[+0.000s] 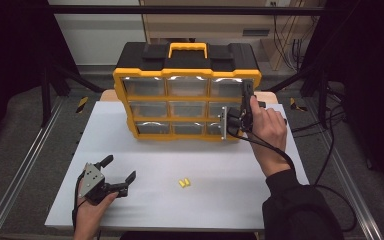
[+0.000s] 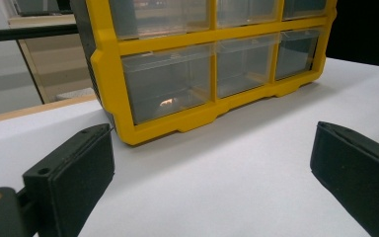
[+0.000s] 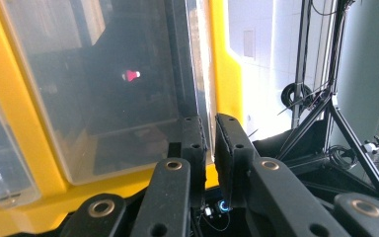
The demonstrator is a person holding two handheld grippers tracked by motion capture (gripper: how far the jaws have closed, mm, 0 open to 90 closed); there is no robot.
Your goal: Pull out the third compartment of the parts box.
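Note:
A yellow and black organizer point(image 1: 186, 75) with several clear drawers stands at the back of the white table point(image 1: 205, 160). My right gripper point(image 1: 246, 94) is up against its right column. In the right gripper view the jaws point(image 3: 209, 121) stand nearly together, pinching the clear front edge of a drawer point(image 3: 103, 74); a small red thing point(image 3: 131, 75) lies inside that drawer. My left gripper point(image 1: 120, 167) rests at the table's front left, open, with nothing between its fingers point(image 2: 74, 168). It faces the organizer's bottom row point(image 2: 168, 89).
Two small yellow pieces point(image 1: 183, 183) lie on the table between the hands. A cable point(image 1: 325, 165) trails from the right gripper off the table's right edge. Black frame posts point(image 1: 47, 90) stand around the table.

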